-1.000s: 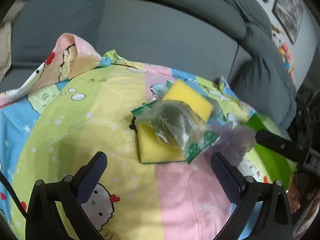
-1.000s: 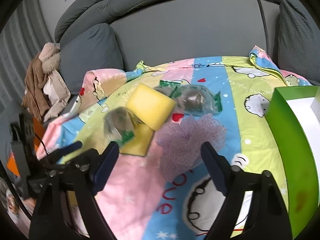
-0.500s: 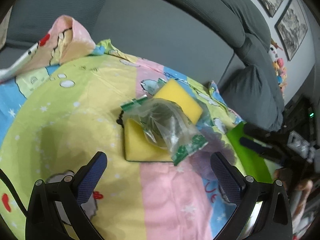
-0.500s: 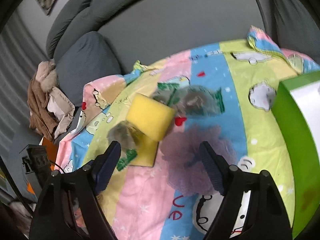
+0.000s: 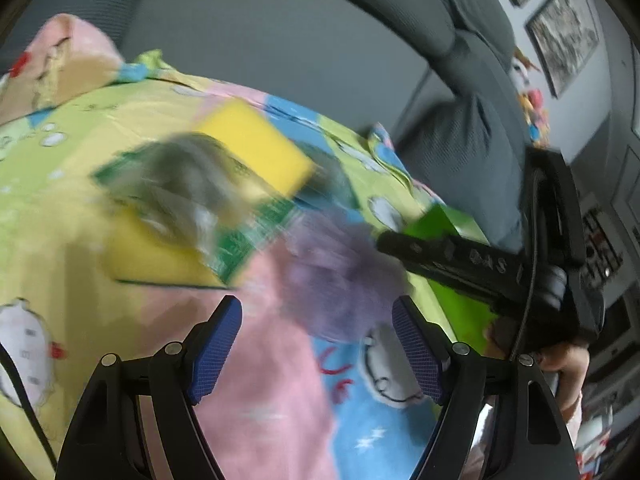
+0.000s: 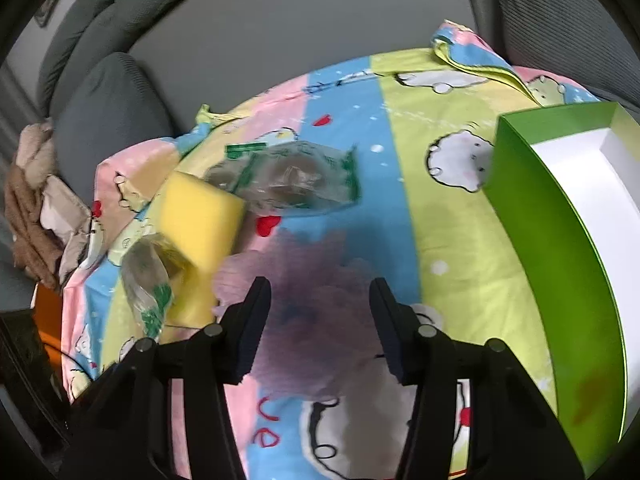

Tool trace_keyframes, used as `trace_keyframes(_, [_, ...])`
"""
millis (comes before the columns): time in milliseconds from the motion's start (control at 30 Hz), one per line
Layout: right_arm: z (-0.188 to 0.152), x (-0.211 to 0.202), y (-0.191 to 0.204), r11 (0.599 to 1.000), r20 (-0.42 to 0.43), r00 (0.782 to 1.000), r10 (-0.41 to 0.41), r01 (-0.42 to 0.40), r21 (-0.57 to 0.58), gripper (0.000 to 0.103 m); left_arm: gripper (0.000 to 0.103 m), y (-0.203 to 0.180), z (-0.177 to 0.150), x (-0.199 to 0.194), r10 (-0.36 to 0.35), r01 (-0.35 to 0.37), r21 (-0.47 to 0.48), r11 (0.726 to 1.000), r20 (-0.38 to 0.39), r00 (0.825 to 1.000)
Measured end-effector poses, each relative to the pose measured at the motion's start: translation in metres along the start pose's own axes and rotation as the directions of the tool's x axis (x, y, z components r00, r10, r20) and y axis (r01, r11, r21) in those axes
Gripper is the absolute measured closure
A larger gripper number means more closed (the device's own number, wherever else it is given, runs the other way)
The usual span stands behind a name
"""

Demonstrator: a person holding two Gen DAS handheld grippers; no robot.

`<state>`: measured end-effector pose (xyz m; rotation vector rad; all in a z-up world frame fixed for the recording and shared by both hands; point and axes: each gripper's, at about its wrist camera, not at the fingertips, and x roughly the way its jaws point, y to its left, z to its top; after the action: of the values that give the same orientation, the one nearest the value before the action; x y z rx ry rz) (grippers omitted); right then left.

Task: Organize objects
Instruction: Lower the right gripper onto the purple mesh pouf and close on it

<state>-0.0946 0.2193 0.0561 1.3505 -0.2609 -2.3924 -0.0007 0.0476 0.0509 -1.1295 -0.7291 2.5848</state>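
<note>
Purple mesh pouf (image 6: 316,300) sits bottom-center of the right wrist frame on the cartoon bedsheet (image 6: 452,240), w/ the right tongs (image 6: 318,326) straddling it, jaws just been closing but pads not pressing yet. Left tongs (image 5: 316,346) also narrowing, nothing between. Green box (image 6: 560,264) far right.

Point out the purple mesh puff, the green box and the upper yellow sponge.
purple mesh puff (image 6: 316,280): right wrist view, on its ruffled middle between the tongs.
green box (image 6: 560,248): right wrist view, on its near green side wall.
upper yellow sponge (image 6: 200,216): right wrist view, on its flat yellow top face.
</note>
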Motion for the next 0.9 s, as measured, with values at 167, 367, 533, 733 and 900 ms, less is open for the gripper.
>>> trace_keyframes(167, [-0.001, 0.01, -0.011, 0.999, -0.041, 0.999, 0.013, -0.012, 0.037, 0.05, 0.024, -0.01, -0.004, 0.029, -0.008, 0.005, -0.055, 0.998, -0.058, 0.998])
trace_keyframes(367, [-0.003, 0.024, -0.026, 0.998, -0.087, 0.996, 0.01, -0.005, 0.058, 0.055, 0.024, -0.007, -0.009, 0.044, -0.011, 0.005, -0.074, 0.997, -0.079, 0.997])
trace_keyframes(533, [-0.005, 0.026, -0.03, 0.996, -0.115, 0.991, 0.074, -0.067, 0.062, 0.076, 0.025, -0.011, -0.013, 0.044, 0.008, -0.008, -0.005, 1.0, -0.065, 0.998])
trace_keyframes(733, [-0.008, 0.023, -0.03, 0.988, -0.123, 0.982, 0.145, -0.136, 0.077, 0.09, 0.048, -0.015, -0.016, 0.044, 0.034, -0.034, 0.008, 0.999, -0.059, 0.998])
trace_keyframes(900, [-0.012, 0.013, -0.024, 0.976, -0.111, 0.97, 0.214, -0.207, 0.069, 0.092, 0.069, -0.025, -0.019, 0.045, 0.019, -0.017, 0.02, 1.0, -0.075, 0.997])
